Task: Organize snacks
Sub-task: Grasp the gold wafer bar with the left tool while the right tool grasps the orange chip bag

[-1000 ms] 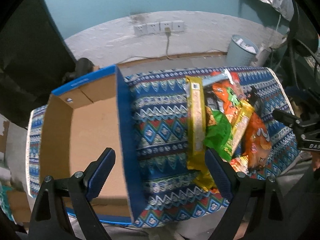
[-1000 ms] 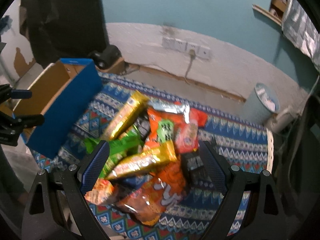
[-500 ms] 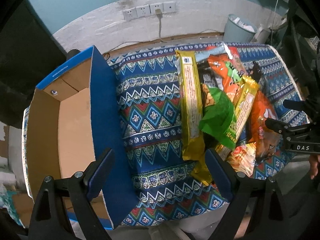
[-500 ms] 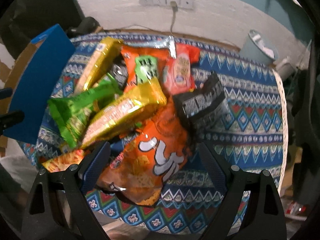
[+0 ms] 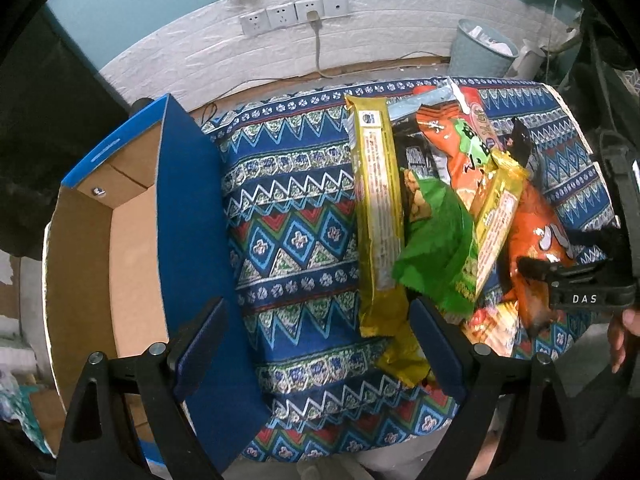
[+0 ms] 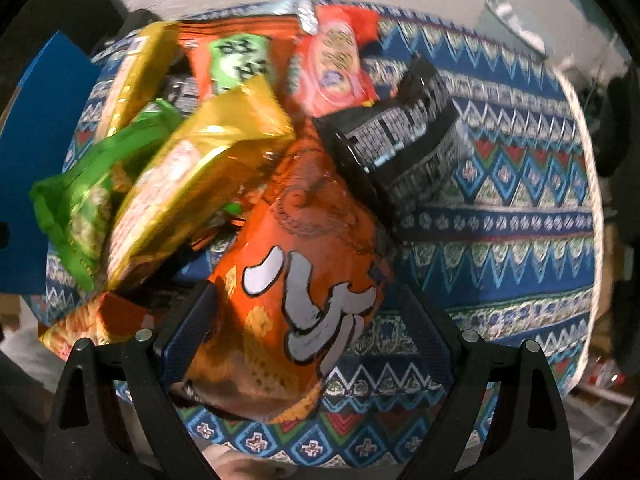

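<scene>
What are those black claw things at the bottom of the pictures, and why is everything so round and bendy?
Those are tongs that a person holds, one in each hand. Each has a small camera with a very wide lens, which bends the picture.

One picture looks out from the left tongs, the other from the right tongs. Both are open and hold nothing.

Below them is a patterned cloth with a pile of snacks: a long yellow packet, a green bag, a black packet. The right tongs sit around a big orange bag, not squeezing it yet. On the left is an open cardboard box.
</scene>
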Demonstrator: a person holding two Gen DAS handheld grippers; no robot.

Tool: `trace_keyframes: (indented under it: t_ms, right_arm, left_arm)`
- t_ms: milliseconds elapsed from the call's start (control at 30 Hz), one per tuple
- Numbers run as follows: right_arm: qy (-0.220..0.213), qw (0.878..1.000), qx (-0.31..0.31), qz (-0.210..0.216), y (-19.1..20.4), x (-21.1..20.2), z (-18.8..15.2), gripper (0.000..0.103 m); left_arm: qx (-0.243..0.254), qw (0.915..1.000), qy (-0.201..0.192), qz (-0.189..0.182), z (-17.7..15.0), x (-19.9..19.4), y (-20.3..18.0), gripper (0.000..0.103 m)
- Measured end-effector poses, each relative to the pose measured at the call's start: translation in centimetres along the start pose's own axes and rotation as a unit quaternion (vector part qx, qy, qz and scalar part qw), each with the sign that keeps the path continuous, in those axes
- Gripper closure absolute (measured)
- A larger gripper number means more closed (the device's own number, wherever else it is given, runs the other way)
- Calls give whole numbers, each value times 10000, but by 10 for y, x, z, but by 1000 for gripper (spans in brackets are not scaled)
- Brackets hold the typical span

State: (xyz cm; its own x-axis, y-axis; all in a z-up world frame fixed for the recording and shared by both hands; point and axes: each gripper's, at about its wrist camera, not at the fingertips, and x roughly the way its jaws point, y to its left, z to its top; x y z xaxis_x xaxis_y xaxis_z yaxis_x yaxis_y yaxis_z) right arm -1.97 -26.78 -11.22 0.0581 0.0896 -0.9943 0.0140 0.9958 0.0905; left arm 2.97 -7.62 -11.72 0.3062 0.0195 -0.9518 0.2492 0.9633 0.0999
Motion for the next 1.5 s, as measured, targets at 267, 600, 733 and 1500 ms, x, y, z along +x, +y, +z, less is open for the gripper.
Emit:
trace_keyframes:
  t_ms: [267,600,733,1500]
  right_arm:
    - [279,9990,-119,330,-8,26,7,35]
    - [-143,9983,-512,-223,-11,-4,-3,54]
    - [-426,9966,-584,-408,-14,-21,-4,54]
    - [-914,9943,-514,-178,-21,-38,15,54]
  left_arm:
    - [-212,9995,85,-222,24,14,-6,10]
    - [-326,9987,319,-239,47,48,-10,10]
    - [-453,9977,407,-291,54,61,-7,10]
    - [-804,9900,540,-1029,67,120,-1,33]
